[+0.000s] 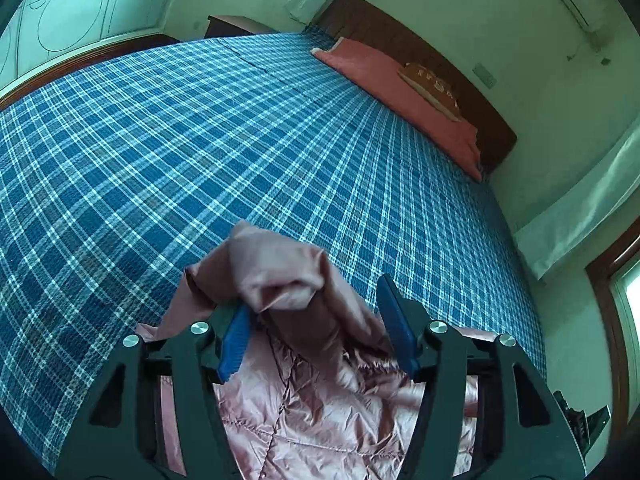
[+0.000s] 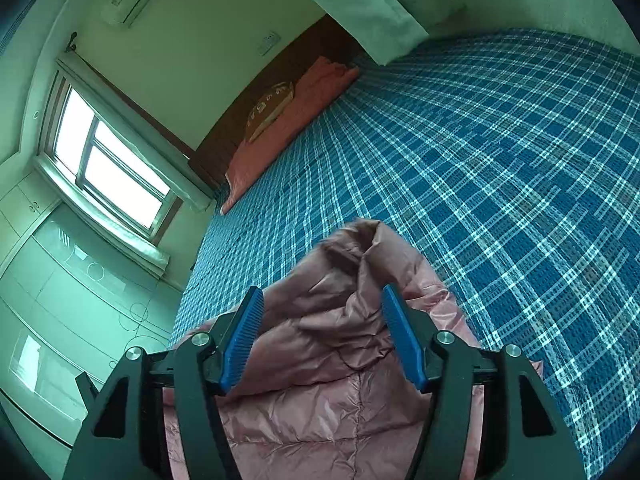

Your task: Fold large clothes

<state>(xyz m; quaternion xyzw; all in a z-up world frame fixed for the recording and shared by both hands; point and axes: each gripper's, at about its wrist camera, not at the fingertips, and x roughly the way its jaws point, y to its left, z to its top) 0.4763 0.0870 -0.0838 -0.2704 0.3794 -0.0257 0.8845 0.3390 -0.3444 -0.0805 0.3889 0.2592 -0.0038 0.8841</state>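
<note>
both open tongs (image 1: 316,320) (image 2: 324,332) around bunched pink jacket (image 1: 280,272) (image 2: 344,340)

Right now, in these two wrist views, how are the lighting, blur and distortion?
Left wrist: heavy fisheye bowing of the plaid bedspread, green cast on the walls, pink jacket sharp and glossy. Right wrist: window blown out white, the jacket's raised end slightly smeared.

We find no legible text, brand, number or sign in either wrist view; the only candidate, a row of pale marks on the brown cushion (image 1: 434,88) lying on the red pillow (image 1: 384,80) at the head of the bed, is too blurred to read.
</note>
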